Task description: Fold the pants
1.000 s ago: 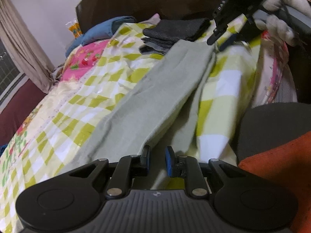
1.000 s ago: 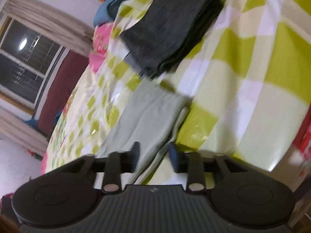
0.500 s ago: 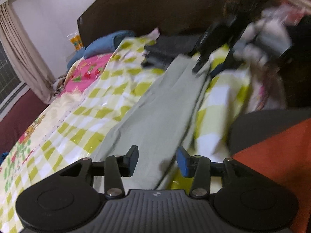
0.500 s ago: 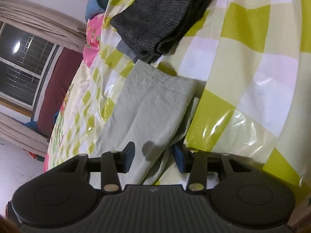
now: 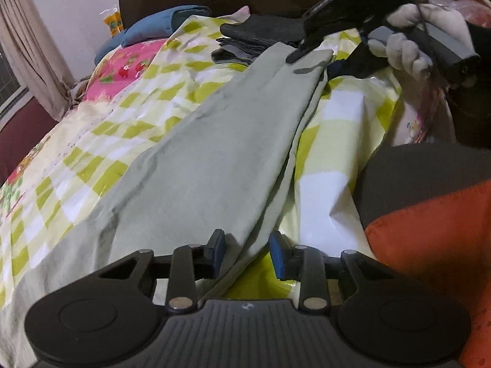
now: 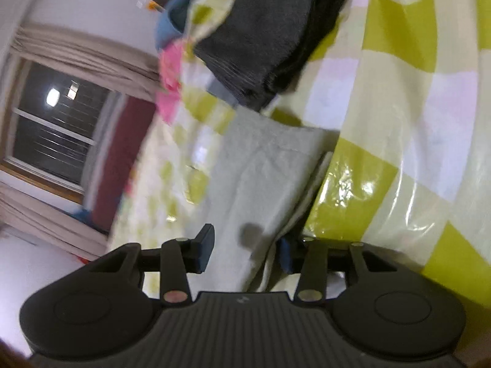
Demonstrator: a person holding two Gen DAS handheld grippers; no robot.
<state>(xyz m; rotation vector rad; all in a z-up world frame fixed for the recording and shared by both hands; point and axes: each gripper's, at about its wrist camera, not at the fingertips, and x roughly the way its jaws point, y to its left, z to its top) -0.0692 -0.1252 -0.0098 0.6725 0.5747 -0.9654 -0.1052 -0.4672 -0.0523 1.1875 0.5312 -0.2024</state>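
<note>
Left gripper (image 5: 247,253): jaws apart, straddling the near edge of the pants (image 5: 214,153) without clamping. Right gripper (image 6: 242,250): jaws likewise parted over the far cuff end – nothing grasped. The pants lie flat, legs stacked, on the checked sheet (image 5: 331,141); a dark folded pile (image 5: 260,36) sits just beyond the cuffs.

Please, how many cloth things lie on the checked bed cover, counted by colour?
Pale green pants: 1
Dark grey folded stack: 1 (pieces inside cannot be counted)
Blue pillow: 1
Total: 3
</note>
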